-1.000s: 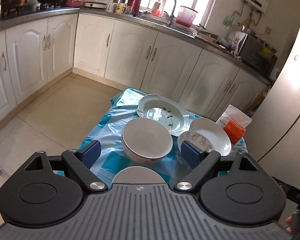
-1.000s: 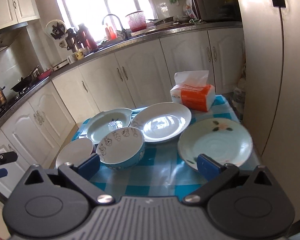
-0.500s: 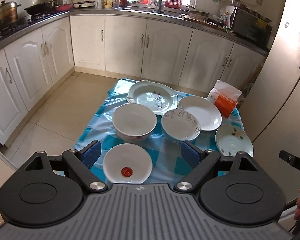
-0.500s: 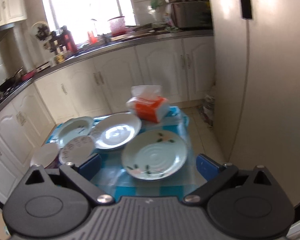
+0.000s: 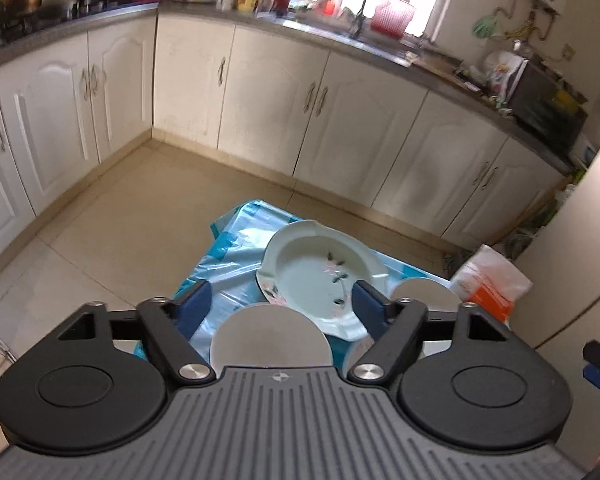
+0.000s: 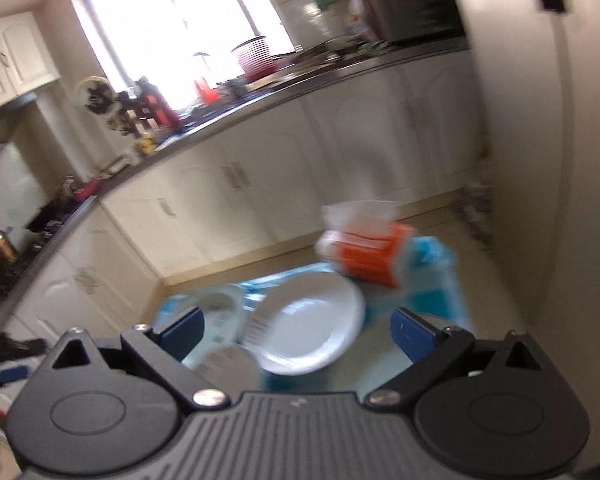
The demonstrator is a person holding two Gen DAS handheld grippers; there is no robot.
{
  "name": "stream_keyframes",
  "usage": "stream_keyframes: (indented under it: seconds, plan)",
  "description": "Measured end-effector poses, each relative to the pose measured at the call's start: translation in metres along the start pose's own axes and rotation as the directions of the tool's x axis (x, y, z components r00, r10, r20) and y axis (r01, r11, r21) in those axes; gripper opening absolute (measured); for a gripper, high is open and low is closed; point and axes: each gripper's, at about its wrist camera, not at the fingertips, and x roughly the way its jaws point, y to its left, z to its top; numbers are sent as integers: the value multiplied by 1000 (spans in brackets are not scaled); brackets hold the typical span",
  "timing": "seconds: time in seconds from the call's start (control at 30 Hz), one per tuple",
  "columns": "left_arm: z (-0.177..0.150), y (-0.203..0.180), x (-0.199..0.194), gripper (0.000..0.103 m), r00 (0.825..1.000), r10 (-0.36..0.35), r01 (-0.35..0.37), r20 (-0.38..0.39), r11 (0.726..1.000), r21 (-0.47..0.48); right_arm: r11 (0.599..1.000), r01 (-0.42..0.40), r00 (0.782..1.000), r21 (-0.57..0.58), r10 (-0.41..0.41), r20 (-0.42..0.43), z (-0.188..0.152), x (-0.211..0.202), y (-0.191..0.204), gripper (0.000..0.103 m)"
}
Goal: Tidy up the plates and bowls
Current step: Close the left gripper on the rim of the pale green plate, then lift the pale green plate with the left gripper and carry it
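Observation:
In the left wrist view my left gripper (image 5: 278, 304) hovers over the near end of the blue checked table (image 5: 228, 260), and its jaws are closing. Between its fingers and lower down show a white bowl (image 5: 270, 336) and a pale green scalloped plate (image 5: 320, 276), neither touched by the pads. Another bowl (image 5: 424, 292) sits to the right. The right wrist view is blurred. There my right gripper (image 6: 298, 328) is open above a white plate (image 6: 312, 320), with a patterned bowl (image 6: 228, 364) and the green plate (image 6: 220, 304) to its left.
An orange-and-white tissue pack (image 5: 492, 284) (image 6: 364, 252) lies at the table's far right corner. A tall fridge (image 6: 540, 160) stands close on the right. White kitchen cabinets (image 5: 260, 100) ring the tiled floor (image 5: 120, 220) beyond the table.
Both grippers moved in closer over the table. The small plate with the red dot left the left view, and the left jaws narrowed. The flowered green plate dropped out of the right view.

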Motion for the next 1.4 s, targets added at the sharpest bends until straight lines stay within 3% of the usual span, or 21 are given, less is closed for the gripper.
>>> stream_keyframes:
  seconds: [0.13, 0.27, 0.5, 0.63, 0.77, 0.87, 1.1, 1.2, 1.27, 1.4]
  plan:
    - [2, 18, 50, 80, 999, 18, -18, -35, 1000, -6, 997, -76, 997, -9, 76, -28, 17, 66, 15, 98]
    - [13, 38, 100, 76, 997, 7, -7, -81, 1000, -3, 995, -96, 991, -31, 93, -94, 21, 134, 32, 94]
    - [20, 50, 154, 75, 984, -66, 63, -165, 998, -23, 992, -106, 977, -76, 89, -194, 17, 219, 47, 85]
    - [22, 53, 175, 75, 969, -131, 127, -212, 991, -33, 986, -146, 956, -87, 117, -271, 15, 255, 51, 72]
    - [24, 51, 191, 75, 957, -146, 150, -252, 989, -4, 983, -165, 936, -76, 132, -326, 15, 283, 47, 57]
    - [25, 51, 194, 71, 943, -163, 170, -289, 985, -1, 980, -180, 925, -85, 139, -355, 12, 293, 48, 55]
    - [29, 44, 199, 47, 927, -185, 203, -325, 979, 24, 969, -196, 915, -148, 126, -384, 8, 301, 53, 52]
    - [30, 37, 196, 45, 929, -189, 218, -319, 974, 59, 960, -201, 908, -194, 108, -405, 8, 309, 54, 46]
    - [30, 35, 196, 44, 930, -186, 218, -317, 974, 68, 957, -193, 900, -217, 85, -427, 6, 315, 55, 35]
    - [32, 29, 199, 40, 932, -183, 221, -313, 971, 89, 956, -200, 891, -213, 88, -445, 2, 320, 51, 30]
